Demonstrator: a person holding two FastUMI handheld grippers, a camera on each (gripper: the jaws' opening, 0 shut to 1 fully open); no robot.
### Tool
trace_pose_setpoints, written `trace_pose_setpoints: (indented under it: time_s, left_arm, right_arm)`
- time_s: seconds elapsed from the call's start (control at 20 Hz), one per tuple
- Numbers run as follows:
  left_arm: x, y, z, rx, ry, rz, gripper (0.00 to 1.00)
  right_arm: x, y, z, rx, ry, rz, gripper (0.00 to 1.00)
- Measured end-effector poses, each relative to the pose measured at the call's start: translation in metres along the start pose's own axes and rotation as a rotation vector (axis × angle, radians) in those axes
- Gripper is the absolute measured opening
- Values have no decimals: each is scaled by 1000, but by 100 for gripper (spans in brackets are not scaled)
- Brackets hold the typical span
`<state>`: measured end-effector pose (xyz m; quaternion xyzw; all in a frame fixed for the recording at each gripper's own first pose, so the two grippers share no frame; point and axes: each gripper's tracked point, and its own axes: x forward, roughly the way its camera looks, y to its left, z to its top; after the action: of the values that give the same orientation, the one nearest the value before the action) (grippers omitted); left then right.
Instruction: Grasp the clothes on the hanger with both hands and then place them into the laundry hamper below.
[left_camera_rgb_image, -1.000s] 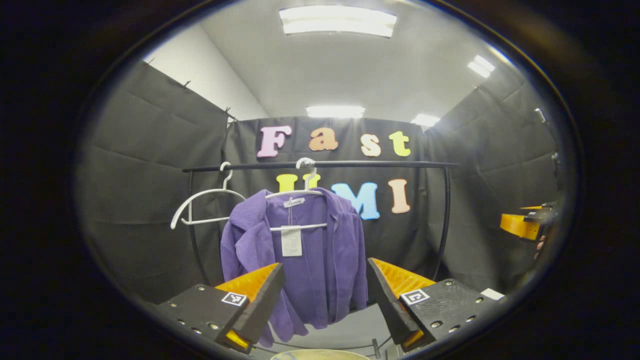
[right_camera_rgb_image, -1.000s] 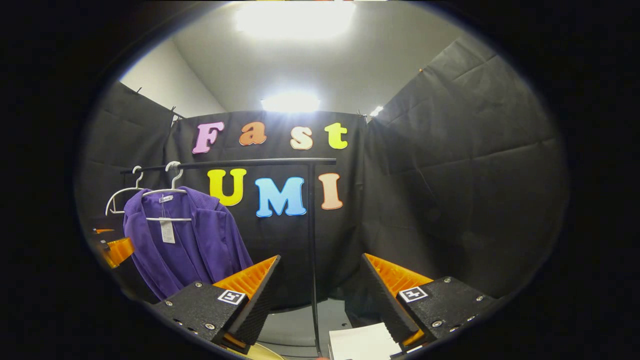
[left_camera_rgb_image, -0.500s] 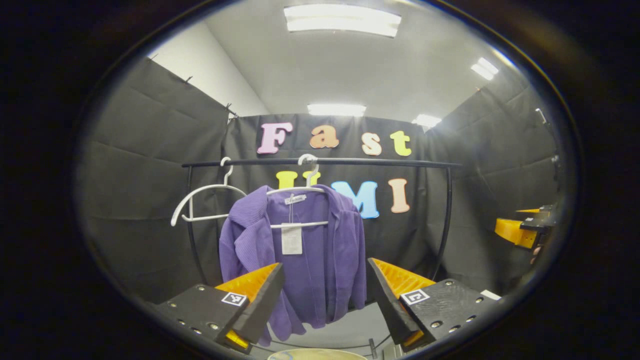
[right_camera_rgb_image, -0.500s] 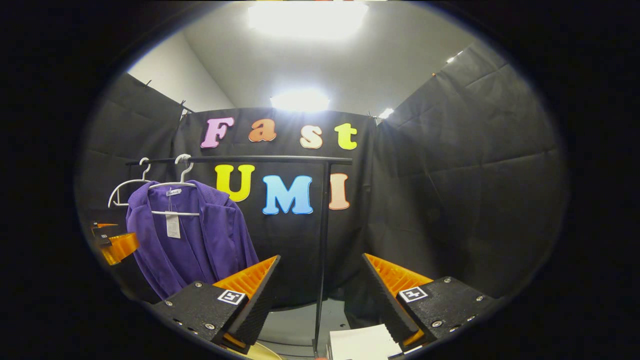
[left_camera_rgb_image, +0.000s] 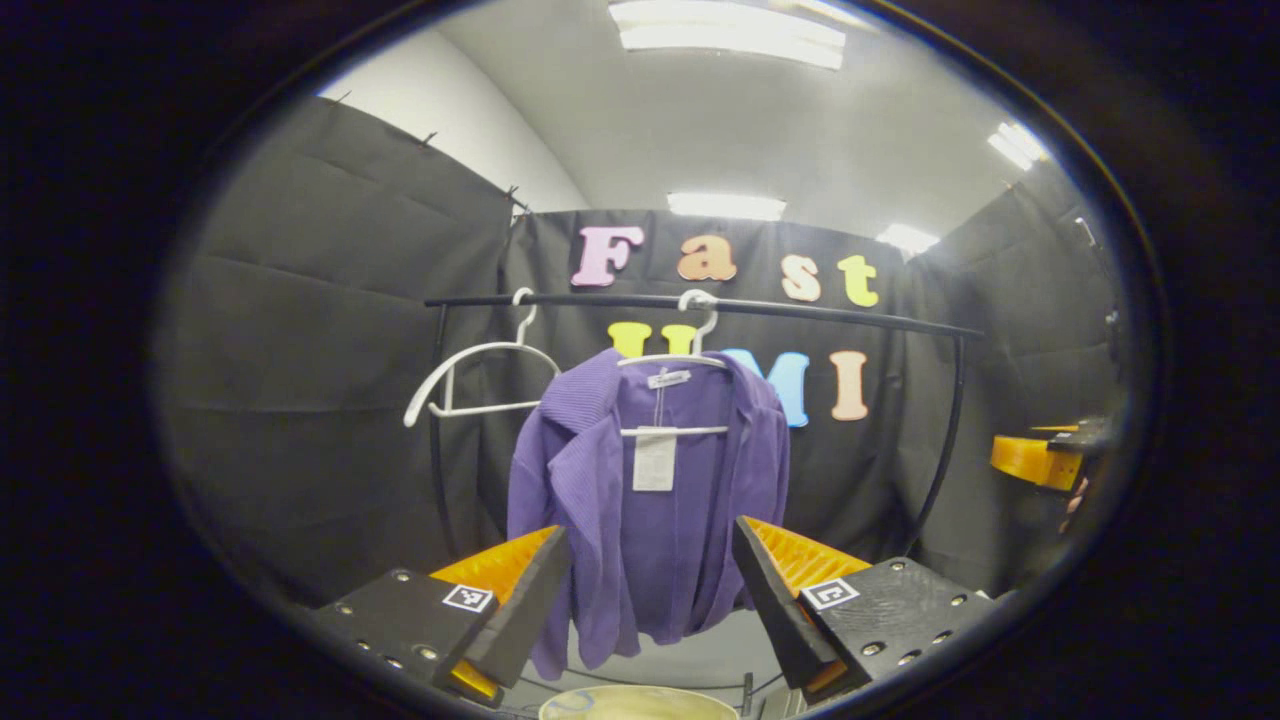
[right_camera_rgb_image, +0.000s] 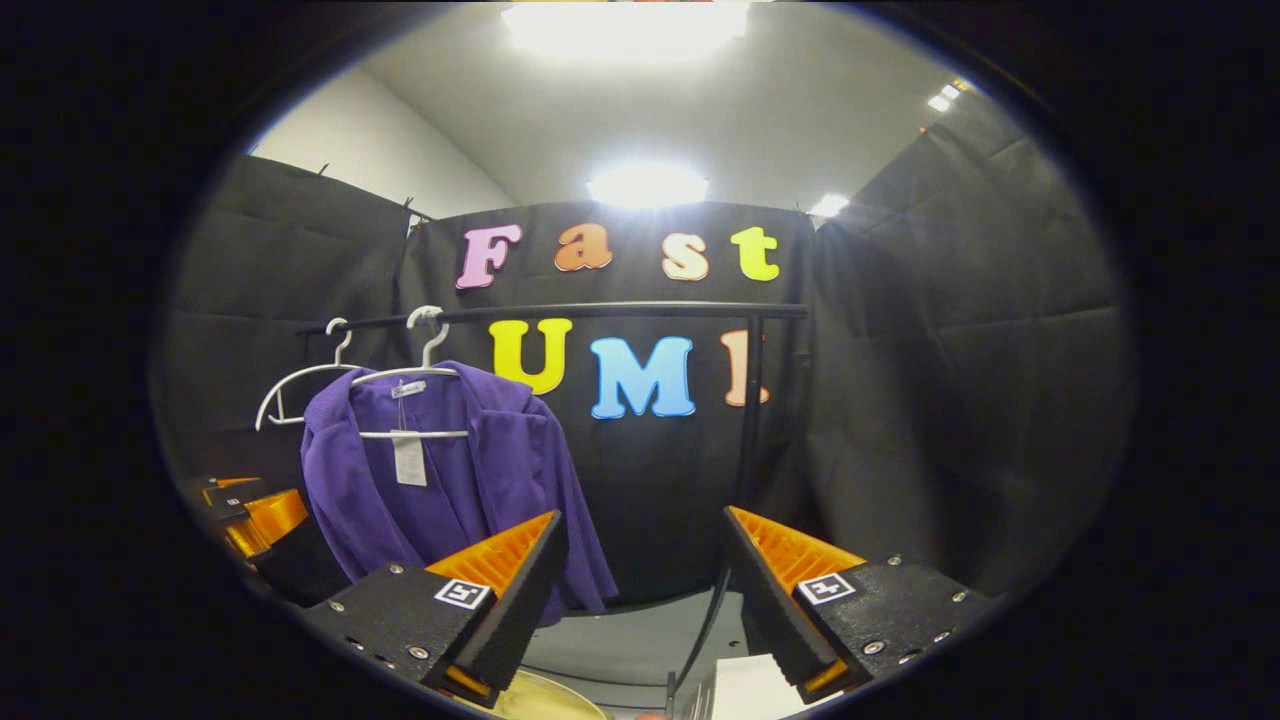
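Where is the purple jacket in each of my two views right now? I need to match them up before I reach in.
Left gripper view: the purple jacket hangs at centre, straight ahead between that claw's two fingers.
Right gripper view: the purple jacket hangs left of centre, partly behind that claw's near finger.
Shared landmark: the black rail, with the empty white hanger hooked just left of the jacket's hanger.

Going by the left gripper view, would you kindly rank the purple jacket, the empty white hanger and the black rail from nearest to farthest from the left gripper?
From the left gripper, open:
1. Purple jacket, hanging straight ahead, its hem just beyond the fingertips.
2. Empty white hanger, up and to the left, beside the jacket.
3. Black rail, highest, across the top; its depth against the hanger is too close to call.
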<state>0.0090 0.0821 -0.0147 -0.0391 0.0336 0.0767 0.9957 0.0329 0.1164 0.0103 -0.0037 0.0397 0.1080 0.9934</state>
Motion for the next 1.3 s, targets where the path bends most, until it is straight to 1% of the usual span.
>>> trace_pose_setpoints:
  time_s: [0.05, 0.1, 0.15, 0.25, 0.3, 0.35, 0.4, 0.6, 0.65, 0.7, 0.75, 0.9, 1.0, 1.2, 1.25, 1.3]
  left_arm:
    - [3, 6, 3, -12, 4, 15, 100]
    - [6, 13, 4, -20, 9, 26, 100]
    - [10, 19, 4, -26, 9, 36, 95]
    - [21, 26, 8, -28, 11, 58, 95]
    - [28, 30, 9, -29, 14, 70, 100]
    - [37, 34, 10, -29, 14, 82, 100]
    - [46, 37, 11, -27, 15, 93, 95]
    - [85, 48, 11, 4, 19, 143, 95]
    - [95, 49, 10, 7, 21, 154, 95]
    - [105, 48, 8, 6, 25, 159, 95]
    - [115, 46, 5, 6, 30, 162, 95]
    - [142, 41, -9, -10, 70, 183, 95]
    - [158, 38, -15, -38, 78, 195, 95]
    - [177, 43, -27, -57, 109, 242, 95]
    - [180, 43, -26, -58, 106, 248, 95]
    - [182, 43, -25, -58, 104, 256, 95]
  right_arm:
    - [7, 8, 2, 10, 2, 22, 95]
    - [12, 16, 4, 26, 8, 45, 93]
    - [20, 26, 8, 45, 8, 73, 95]
    - [36, 46, 11, 75, 15, 126, 95]
    - [45, 54, 13, 79, 15, 147, 93]
    - [54, 62, 13, 77, 16, 165, 95]
    - [65, 70, 14, 73, 16, 182, 95]
    - [106, 98, 4, 74, 52, 250, 95]
    - [114, 105, 1, 73, 57, 258, 95]
    - [124, 109, -3, 70, 66, 257, 92]
    - [134, 113, -10, 68, 81, 261, 95]
    - [159, 124, -29, 74, 149, 270, 95]
    - [174, 133, -35, 57, 157, 289, 95]
    - [201, 144, -43, 7, 153, 318, 95]
    - [205, 146, -47, 5, 153, 326, 92]
    - [208, 146, -49, 4, 157, 332, 95]
